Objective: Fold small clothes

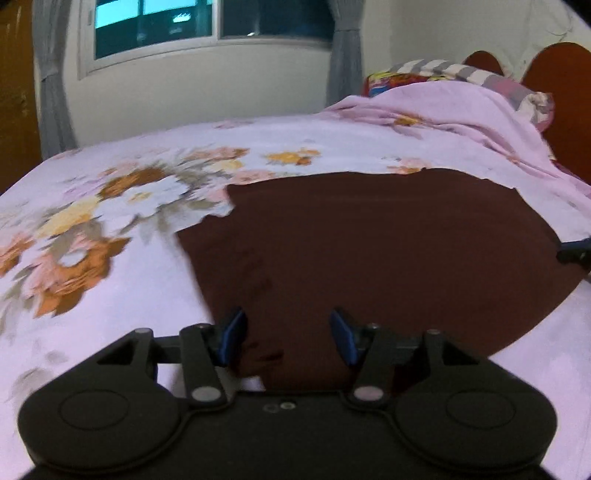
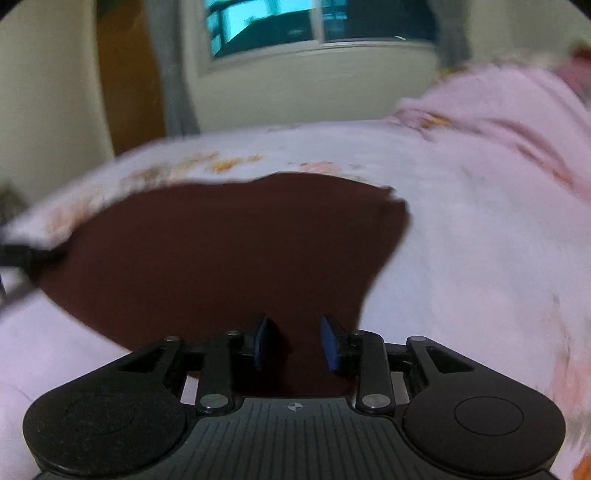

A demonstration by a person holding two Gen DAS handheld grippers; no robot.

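Floral bedsheet point(image 1: 155, 280), striped pillow point(image 1: 454, 70), curtained window point(image 1: 207, 26), perhaps a headboard point(image 1: 557, 74).

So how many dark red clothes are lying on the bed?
1. The dark red cloth lies spread flat on the flowery bedsheet, right in front of both grippers. Nothing shows whether another is hidden under it.

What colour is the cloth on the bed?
Dark maroon-brown cloth, plain, no pattern. Clearest in the left wrist view.

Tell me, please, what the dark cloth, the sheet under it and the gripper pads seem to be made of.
Dark cloth: probably a thin, matte maroon knit or cotton; it lies flat with soft, wavy edges and no shine. Sheet: likely printed cotton, lilac with flowers, matte and lightly creased. Pads: apparently blue rubber or soft plastic on black hard-plastic fingers; blur leaves their texture open.
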